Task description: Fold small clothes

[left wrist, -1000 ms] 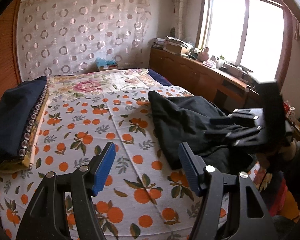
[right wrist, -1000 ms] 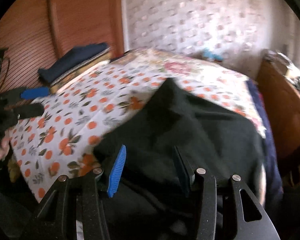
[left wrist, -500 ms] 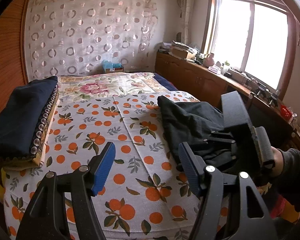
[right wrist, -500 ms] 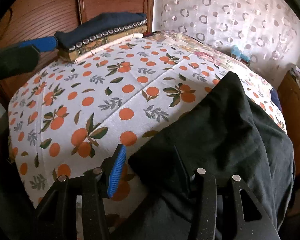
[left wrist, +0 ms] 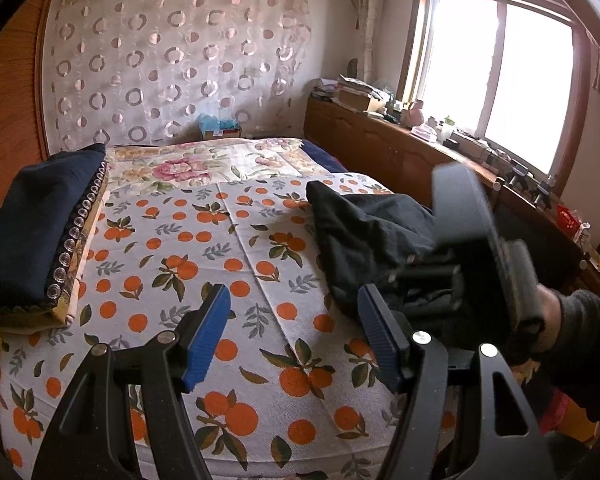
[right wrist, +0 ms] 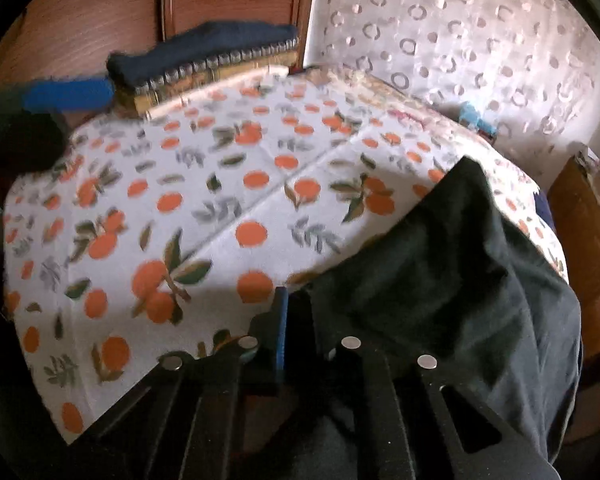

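We find no readable writing on anything in view. The dark garment (left wrist: pixel 364 232) is soft, matte and rumpled, lying on the bed's (left wrist: pixel 204 264) right half atop a quilted sheet printed with oranges and leaves. Our right gripper (right wrist: pixel 296 320) is closing its ribbed blue pads on the garment's near edge, with cloth between them. Our left gripper (left wrist: pixel 296 336) hangs released above bare sheet, holding nothing. Folded navy fabric with a beaded trim (left wrist: pixel 36 236) sits stacked at the bed's left edge.

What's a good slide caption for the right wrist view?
Right gripper closing on the near edge of a dark garment lying on an orange-print bedspread.
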A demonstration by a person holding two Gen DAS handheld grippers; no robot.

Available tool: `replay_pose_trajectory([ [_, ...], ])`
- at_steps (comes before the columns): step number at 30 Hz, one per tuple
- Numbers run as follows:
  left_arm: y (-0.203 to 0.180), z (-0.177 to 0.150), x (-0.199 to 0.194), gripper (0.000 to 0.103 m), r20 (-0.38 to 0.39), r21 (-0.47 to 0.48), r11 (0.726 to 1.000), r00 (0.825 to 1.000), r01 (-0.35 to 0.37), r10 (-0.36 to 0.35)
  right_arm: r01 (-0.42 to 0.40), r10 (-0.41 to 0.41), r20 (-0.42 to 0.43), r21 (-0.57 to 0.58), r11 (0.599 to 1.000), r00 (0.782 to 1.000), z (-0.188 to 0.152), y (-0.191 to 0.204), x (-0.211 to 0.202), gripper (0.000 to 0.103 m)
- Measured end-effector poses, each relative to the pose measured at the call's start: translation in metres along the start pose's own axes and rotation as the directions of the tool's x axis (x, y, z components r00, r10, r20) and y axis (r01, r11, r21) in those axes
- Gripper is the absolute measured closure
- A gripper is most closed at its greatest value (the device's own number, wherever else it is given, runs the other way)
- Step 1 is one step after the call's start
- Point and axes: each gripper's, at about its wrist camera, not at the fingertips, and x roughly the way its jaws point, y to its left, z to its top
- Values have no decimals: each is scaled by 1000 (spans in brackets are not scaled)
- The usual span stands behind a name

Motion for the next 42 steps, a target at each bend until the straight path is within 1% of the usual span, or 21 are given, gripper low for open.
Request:
replay_pose_trajectory([
  [2,-1,0,0,36,-1,1,1000,1000,2,-2,20,-22,55,35,999,998,9,-16,-19,95],
  [4,-1,0,1,36,-4,2,1000,1000,8,-8,67,-72,97,59,996,993,17,-36,-38,95],
  [6,-2,0,1,36,-2,3,1000,1000,10,-10,118,-127,114,84,989,985,23,-60,-51,95],
  [10,-4,-1,3,36,-3,2,1000,1000,19,-19,229,-243,107,132,965,964,30,-112,-64,95],
  [13,-5,-1,4,36,-7,4,1000,1000,23,-23,298,-316,77,189,936,945,34,-155,-66,95],
  [15,-6,-2,5,36,-11,5,1000,1000,23,-23,351,-369,49,215,911,928,36,-179,-63,95],
  [18,-6,-3,6,36,-13,3,1000,1000,25,-25,439,-455,-4,273,856,890,33,-213,-53,95],
  [20,-6,-3,7,36,-15,2,1000,999,28,-28,475,-483,-62,324,818,873,25,-234,-41,95],
  [22,-6,-4,9,36,-20,2,1000,999,31,-31,522,-521,-104,347,779,847,19,-243,-32,95],
  [23,-8,-4,10,36,-24,4,999,999,33,-33,526,-520,-121,360,770,845,16,-248,-29,95],
  [25,-10,-6,11,36,-28,9,999,999,36,-35,506,-485,-161,398,766,860,11,-255,-24,90],
  [27,-12,-6,13,36,-33,10,999,999,42,-41,498,-473,-168,403,767,865,4,-253,-26,88],
  [28,-13,-7,13,36,-34,12,999,998,46,-45,489,-469,-155,400,775,869,6,-253,-29,87],
  [30,-17,-7,14,36,-36,18,998,998,52,-51,444,-440,-111,411,796,891,5,-251,-44,87],
  [32,-20,-8,15,36,-38,25,998,998,57,-56,405,-419,-65,424,810,906,-5,-241,-63,87],
  [34,-24,-8,16,36,-42,31,998,997,64,-62,366,-395,-19,424,828,918,-14,-232,-87,87],
  [35,-26,-8,16,36,-43,32,997,997,68,-66,360,-393,-8,419,833,919,-22,-230,-96,86],
  [36,-28,-7,17,36,-45,33,997,996,73,-71,358,-394,2,414,837,919,-30,-223,-106,82],
  [38,-32,-7,17,36,-45,38,996,996,83,-81,318,-369,43,420,850,928,-48,-207,-122,59],
  [39,-35,-7,18,36,-46,42,995,995,86,-85,299,-358,64,425,855,932,-59,-199,-128,45],
  [42,-43,-8,20,36,-55,56,994,994,98,-95,291,-352,69,425,857,934,-84,-180,-134,44],
])
